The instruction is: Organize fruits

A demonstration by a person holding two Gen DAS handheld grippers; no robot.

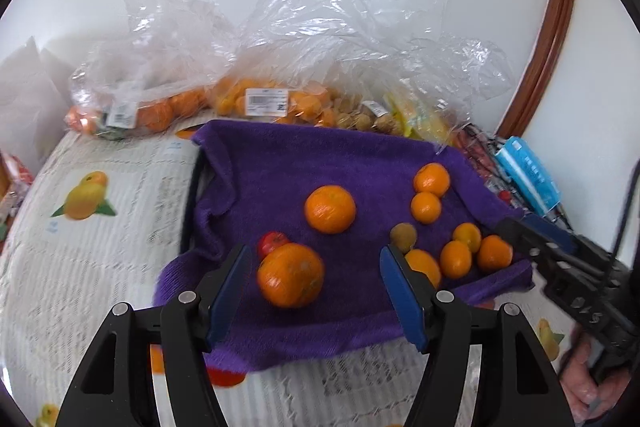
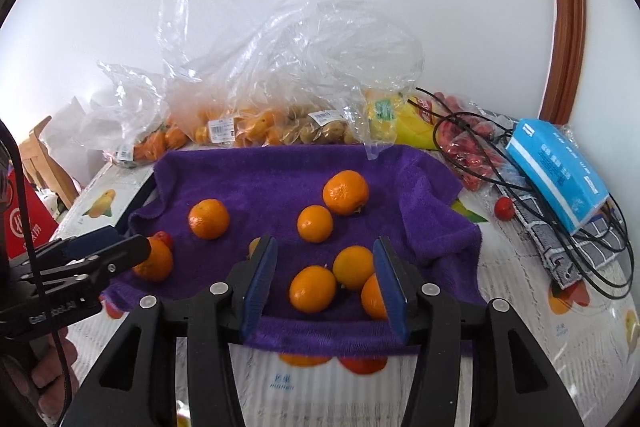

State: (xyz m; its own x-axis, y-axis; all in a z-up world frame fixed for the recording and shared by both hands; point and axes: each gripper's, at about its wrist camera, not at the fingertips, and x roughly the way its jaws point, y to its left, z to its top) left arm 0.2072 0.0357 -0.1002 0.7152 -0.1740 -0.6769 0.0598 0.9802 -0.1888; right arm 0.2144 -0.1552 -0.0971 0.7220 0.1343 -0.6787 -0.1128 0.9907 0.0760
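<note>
A purple towel lies on the table with several oranges on it. My left gripper is open, its blue pads either side of a large orange that touches a small red fruit. Another orange lies just beyond. My right gripper is open above a cluster of small oranges at the towel's front. A small brown fruit lies mid-towel. The left gripper also shows in the right wrist view, the right gripper in the left wrist view.
Clear plastic bags of oranges and small brown fruit stand behind the towel. A blue tissue pack, black cables, a red-fruit bag and a loose red fruit lie to the right. A fruit-print tablecloth covers the table.
</note>
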